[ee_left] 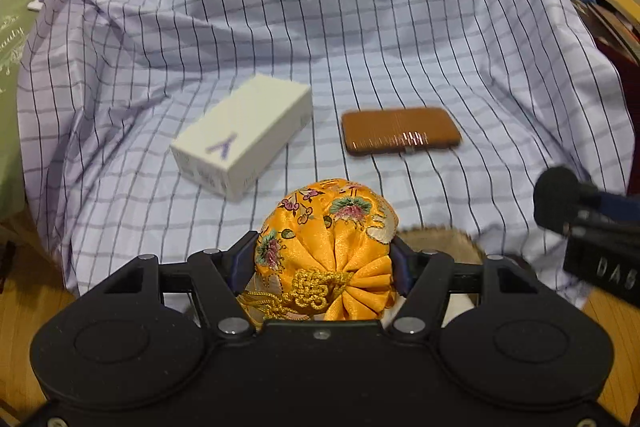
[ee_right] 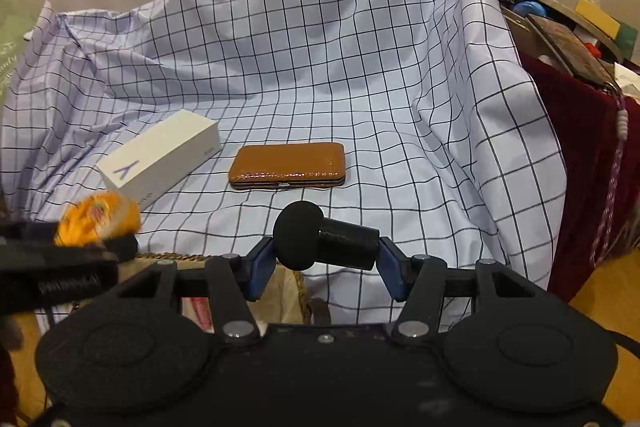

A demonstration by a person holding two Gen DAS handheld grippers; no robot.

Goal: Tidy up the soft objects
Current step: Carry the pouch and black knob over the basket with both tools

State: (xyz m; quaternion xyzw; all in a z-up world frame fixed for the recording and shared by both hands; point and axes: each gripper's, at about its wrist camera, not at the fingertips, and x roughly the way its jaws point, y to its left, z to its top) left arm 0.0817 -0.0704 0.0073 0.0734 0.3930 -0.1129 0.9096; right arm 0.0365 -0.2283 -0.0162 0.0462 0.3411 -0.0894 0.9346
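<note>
My left gripper (ee_left: 324, 259) is shut on an orange embroidered satin pouch (ee_left: 328, 243) with a gold knotted cord; the same pouch (ee_right: 96, 219) shows blurred at the left edge of the right wrist view. My right gripper (ee_right: 326, 259) is shut on a black cylinder with a round foam head (ee_right: 328, 241), lying crosswise between the blue pads. That black piece (ee_left: 560, 203) also appears at the right edge of the left wrist view. Both grippers hover over the near edge of a checked cloth (ee_right: 360, 87).
On the cloth lie a white box (ee_left: 244, 135) with a purple mark and a brown leather case (ee_left: 400, 131). A woven basket rim (ee_left: 436, 239) shows below the grippers. Cluttered items on a dark red cloth (ee_right: 580, 131) stand at the right. Wooden floor lies below.
</note>
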